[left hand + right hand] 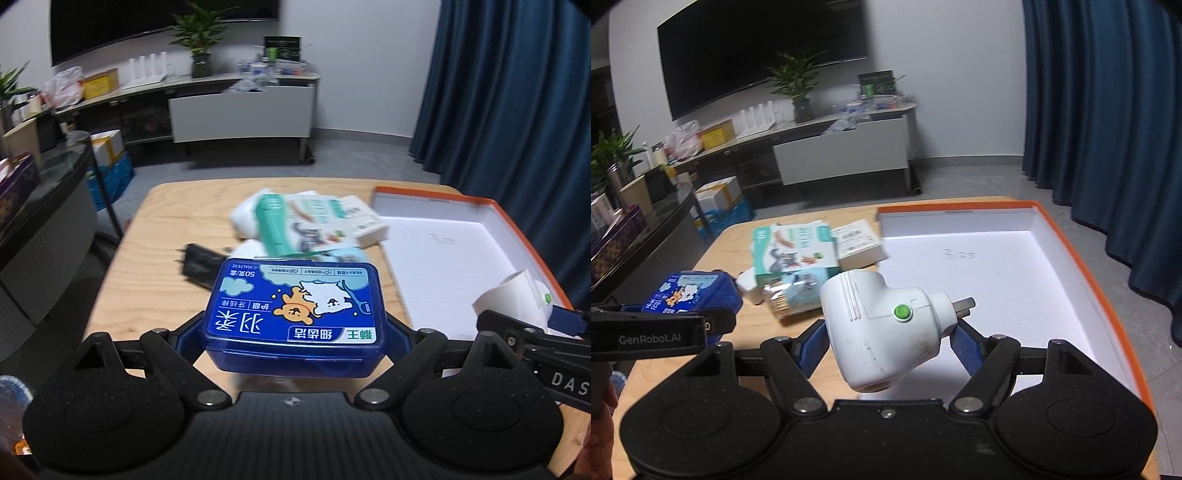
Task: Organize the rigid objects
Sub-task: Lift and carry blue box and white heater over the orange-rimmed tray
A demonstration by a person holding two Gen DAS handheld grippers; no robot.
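Note:
A blue plastic floss box (295, 314) with a cartoon label hangs above the wooden table (155, 258), with my left gripper (295, 334) shut on its two sides. My right gripper (888, 343) is shut on a white plug-in device (871, 317) with a green button and metal prongs. It holds the device over the near left corner of the white box lid with an orange rim (1089, 280). In the right wrist view the floss box (690, 291) shows at the left. The device (513, 299) appears at the left wrist view's right edge.
A pile lies mid-table: a green-and-white packet (794, 251), a small white carton (858, 247), a pack of cotton swabs (798, 295), a white charger (750, 286) and a black adapter (197, 264). A dark counter (55, 206) stands left, blue curtains (517, 92) right.

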